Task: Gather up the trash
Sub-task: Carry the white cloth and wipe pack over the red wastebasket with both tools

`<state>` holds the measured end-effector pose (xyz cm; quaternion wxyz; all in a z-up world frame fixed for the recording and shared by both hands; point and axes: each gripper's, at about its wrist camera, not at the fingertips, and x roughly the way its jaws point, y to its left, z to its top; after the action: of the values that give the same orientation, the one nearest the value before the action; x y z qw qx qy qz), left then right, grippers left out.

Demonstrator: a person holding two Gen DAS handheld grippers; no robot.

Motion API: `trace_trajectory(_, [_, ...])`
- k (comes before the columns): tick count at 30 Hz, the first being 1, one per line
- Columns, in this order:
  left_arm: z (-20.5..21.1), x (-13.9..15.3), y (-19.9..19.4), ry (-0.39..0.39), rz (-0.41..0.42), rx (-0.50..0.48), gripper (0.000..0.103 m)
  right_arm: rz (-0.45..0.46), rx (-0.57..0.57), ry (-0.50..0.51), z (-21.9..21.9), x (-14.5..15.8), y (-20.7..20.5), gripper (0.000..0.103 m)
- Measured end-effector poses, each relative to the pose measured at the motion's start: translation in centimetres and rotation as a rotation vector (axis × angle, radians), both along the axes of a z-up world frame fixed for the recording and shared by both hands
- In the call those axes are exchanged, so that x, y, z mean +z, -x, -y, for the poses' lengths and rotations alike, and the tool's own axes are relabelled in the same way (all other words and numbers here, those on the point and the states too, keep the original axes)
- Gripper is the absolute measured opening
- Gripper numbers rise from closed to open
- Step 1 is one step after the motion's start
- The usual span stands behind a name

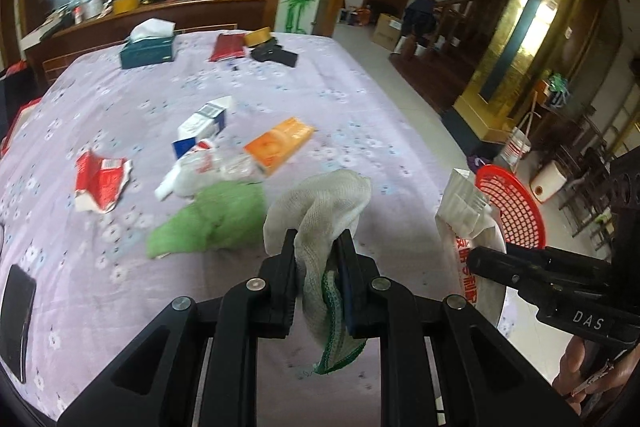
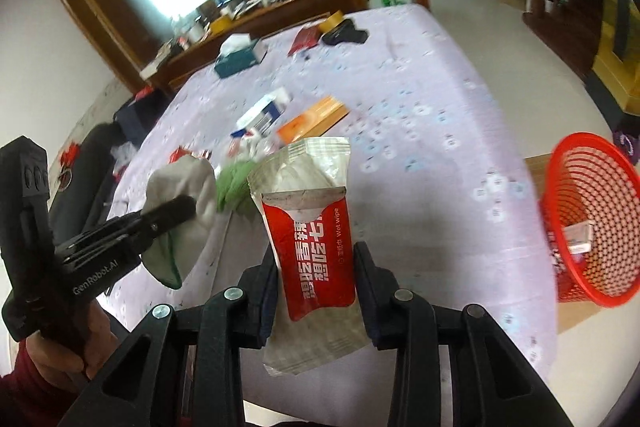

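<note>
Both hands are carrying trash off the table (image 1: 280, 99), which is covered in a lilac flowered cloth, so the step in hand is judged to be the carry toward the red mesh basket (image 2: 592, 215).

The left hand-held gripper (image 1: 316, 247) is nearly closed, pinching a whitish rag (image 1: 320, 203) with a green hem; the rag bunches above the pads and hangs below them, clear of the cloth. The right hand-held gripper (image 2: 316, 267) has its pads pressed on the two sides of a red-and-silver wet-wipe packet (image 2: 312, 235), which stands upright between them with its torn silver top pointing away from the camera.

The basket stands on the floor just off the table's right edge, near the right hand-held gripper, and already holds a small carton. The next move probably calls for swinging the packet right, over the basket's rim, before letting go. The rag has farther to travel, across the other gripper's path, so the hands should not cross carelessly.

Both grippers tilt down toward the table, side by side, left of the basket. A hand (image 2: 80, 339) grips the left tool's handle at the near left.

More trash lies farther back on the table: a green cloth (image 1: 208, 223), a torn red carton (image 1: 100, 183), a crumpled clear wrapper (image 1: 208, 167), a blue-and-white box (image 1: 204, 127) and an orange box (image 1: 278, 143).
</note>
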<state>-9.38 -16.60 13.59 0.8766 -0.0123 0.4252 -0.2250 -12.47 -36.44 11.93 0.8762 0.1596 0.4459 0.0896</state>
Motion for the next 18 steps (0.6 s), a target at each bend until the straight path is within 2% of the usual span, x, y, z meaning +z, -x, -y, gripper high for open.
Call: trace_trajectory(18, [7.1, 1.4, 1.4, -0.009, 0.019, -0.14, 0.017, 0.038, -0.147, -0.036, 6.2, 1.6, 4.4, 0.038])
